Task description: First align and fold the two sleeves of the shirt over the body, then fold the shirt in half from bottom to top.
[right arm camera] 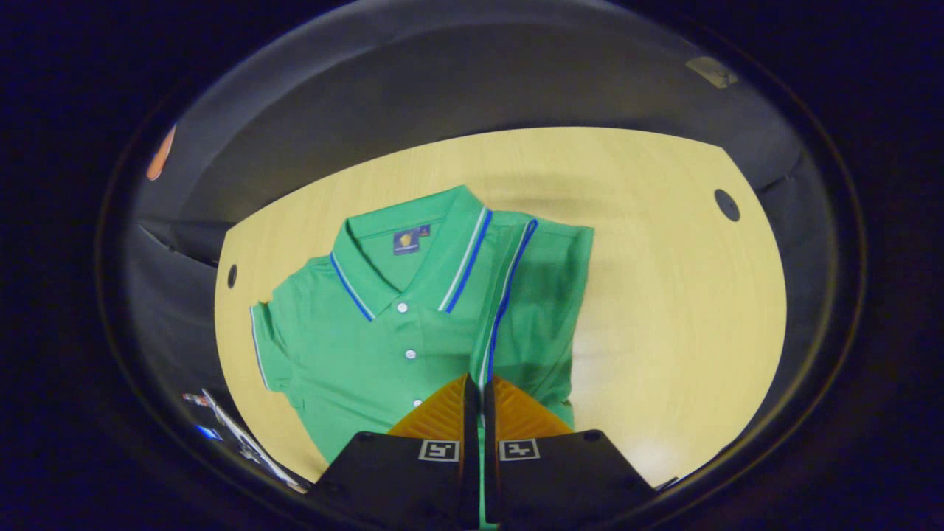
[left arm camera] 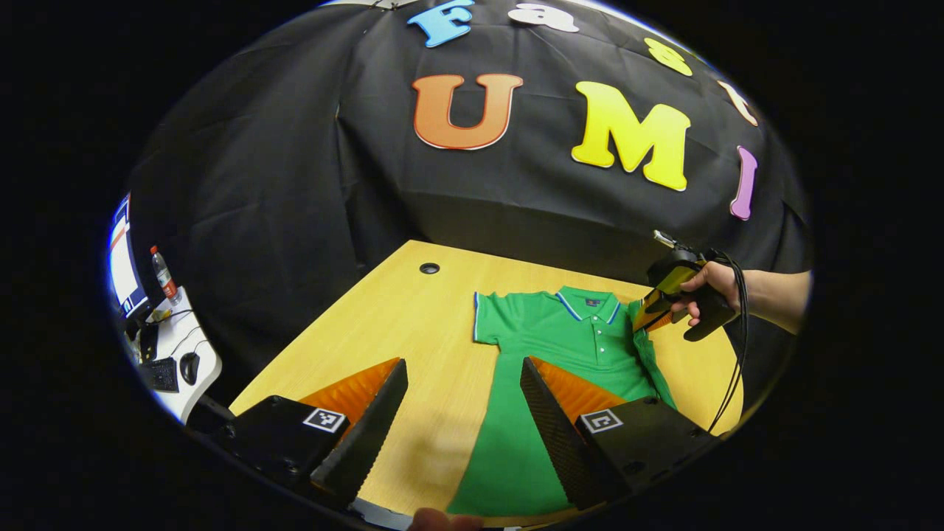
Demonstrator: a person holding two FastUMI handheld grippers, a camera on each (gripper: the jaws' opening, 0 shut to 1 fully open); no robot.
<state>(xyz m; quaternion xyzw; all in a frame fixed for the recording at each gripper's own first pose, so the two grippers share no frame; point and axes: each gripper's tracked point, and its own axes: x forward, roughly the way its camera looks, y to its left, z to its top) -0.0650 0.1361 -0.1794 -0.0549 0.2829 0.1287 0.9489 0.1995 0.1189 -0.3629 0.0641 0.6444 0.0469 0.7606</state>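
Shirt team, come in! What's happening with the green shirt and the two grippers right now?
Left gripper open, above the table. Right gripper shut on the sleeve, folding it over the green polo shirt. Other sleeve flat. Nothing blocking.

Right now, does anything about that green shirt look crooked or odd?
One sleeve is folded over the shirt, pinched by the right gripper; the other sleeve lies flat. That is mid-fold, not a fault.

Lighting: overhead, glaring faintly off the desk [right arm camera: 664, 295]; curving straight edges, fisheye; softening slightly in the right gripper view.
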